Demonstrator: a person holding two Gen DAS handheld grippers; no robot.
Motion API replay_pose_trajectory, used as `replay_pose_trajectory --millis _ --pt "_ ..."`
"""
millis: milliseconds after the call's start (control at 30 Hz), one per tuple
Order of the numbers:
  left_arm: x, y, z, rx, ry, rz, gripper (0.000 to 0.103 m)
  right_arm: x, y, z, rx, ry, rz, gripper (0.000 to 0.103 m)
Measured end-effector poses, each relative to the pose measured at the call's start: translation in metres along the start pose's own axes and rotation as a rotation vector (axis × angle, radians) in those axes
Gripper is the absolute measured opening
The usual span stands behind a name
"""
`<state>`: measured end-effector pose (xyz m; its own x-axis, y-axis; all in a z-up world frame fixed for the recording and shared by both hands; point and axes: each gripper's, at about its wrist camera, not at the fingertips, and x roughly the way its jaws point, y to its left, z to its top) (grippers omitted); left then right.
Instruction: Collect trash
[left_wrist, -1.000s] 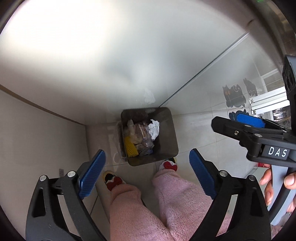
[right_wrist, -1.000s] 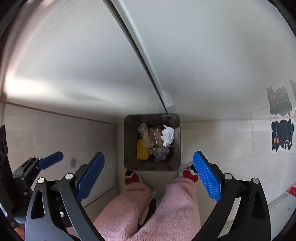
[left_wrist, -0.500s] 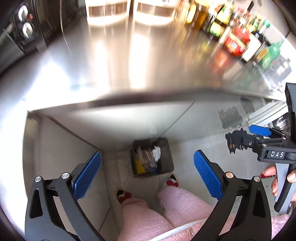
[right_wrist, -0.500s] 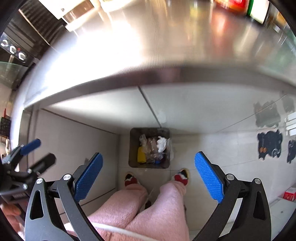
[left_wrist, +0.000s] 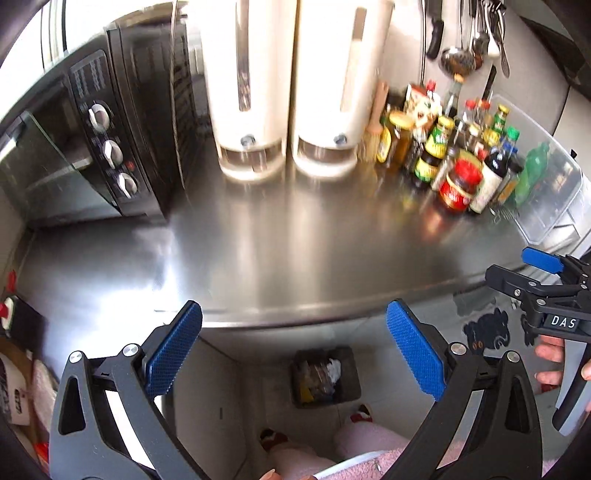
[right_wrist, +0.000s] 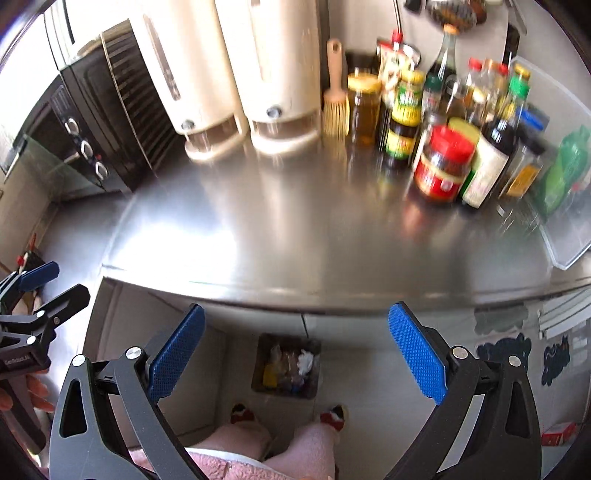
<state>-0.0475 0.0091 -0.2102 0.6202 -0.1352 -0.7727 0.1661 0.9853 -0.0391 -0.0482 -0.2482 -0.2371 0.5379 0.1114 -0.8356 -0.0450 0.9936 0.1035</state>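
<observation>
A dark square trash bin (left_wrist: 351, 363) (right_wrist: 263, 345) stands on the floor below the counter edge, holding wrappers, a yellow piece and white crumpled paper. My left gripper (left_wrist: 293, 349) hangs open high above it, nothing between its blue pads. My right gripper (right_wrist: 295, 350) is also open and empty above the bin. In the left wrist view the right gripper (left_wrist: 532, 275) shows at the right edge. The left gripper (right_wrist: 50, 282) shows at the left edge of the right wrist view.
A steel countertop (left_wrist: 277, 251) fills the middle. On it stand a black oven (left_wrist: 110, 147), two cream dispensers (left_wrist: 288, 92), several sauce bottles and jars (left_wrist: 458, 158) and a clear plastic tub (left_wrist: 554, 184). A person's pink-trousered legs (right_wrist: 280, 454) stand before the bin.
Both grippers rose from just above the bin to above counter height and tilted up. The countertop and its items came into view. The bin looks smaller and lower.
</observation>
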Motion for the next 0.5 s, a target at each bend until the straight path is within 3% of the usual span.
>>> replay_pose_trajectory --millis 300,500 --pt "-0.054 0.003 0.047 -0.017 -0.182 0.045 0.095 -0.059 0.014 0.050 -0.071 -0.194 -0.030 0.100" --pt "-0.056 0.007 0.058 -0.023 -0.205 0.058 0.095 -0.075 0.008 0.072 -0.037 -0.245 -0.052 0.100"
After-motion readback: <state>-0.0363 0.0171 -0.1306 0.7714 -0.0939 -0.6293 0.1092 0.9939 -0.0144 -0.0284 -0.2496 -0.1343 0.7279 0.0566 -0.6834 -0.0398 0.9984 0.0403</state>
